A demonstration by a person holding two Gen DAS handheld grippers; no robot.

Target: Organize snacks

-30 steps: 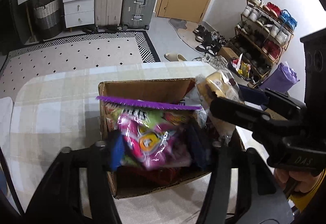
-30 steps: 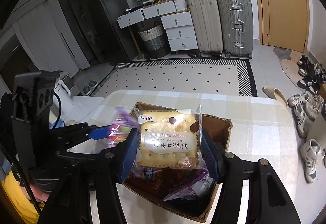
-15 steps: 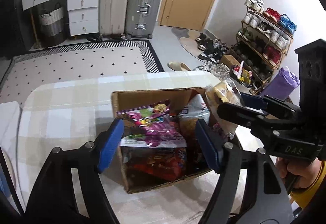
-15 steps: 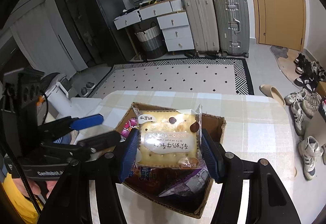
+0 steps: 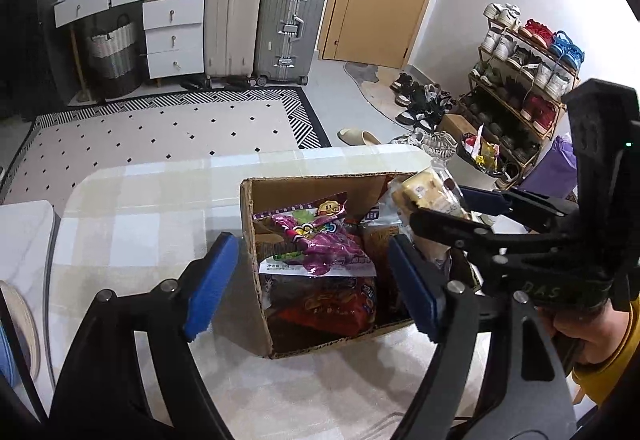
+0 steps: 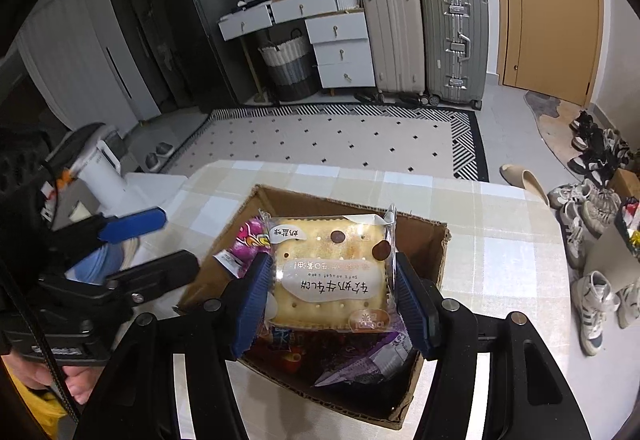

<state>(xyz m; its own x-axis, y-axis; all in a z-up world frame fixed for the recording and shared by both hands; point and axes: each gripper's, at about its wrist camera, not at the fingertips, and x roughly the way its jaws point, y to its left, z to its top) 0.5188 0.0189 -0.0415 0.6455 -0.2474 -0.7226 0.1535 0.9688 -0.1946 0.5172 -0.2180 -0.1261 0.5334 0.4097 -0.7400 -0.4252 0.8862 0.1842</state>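
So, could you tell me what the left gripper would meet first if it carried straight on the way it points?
Probably the purple snack bag lying on top in the cardboard box. The left gripper is opening with nothing held; depth is uncertain.

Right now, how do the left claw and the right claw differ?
The right claw is shut on the cracker pack; the left claw grips nothing, its jaws opening. The right holds its load above the cardboard box; the left straddles the box's near wall. Both have blue pads.
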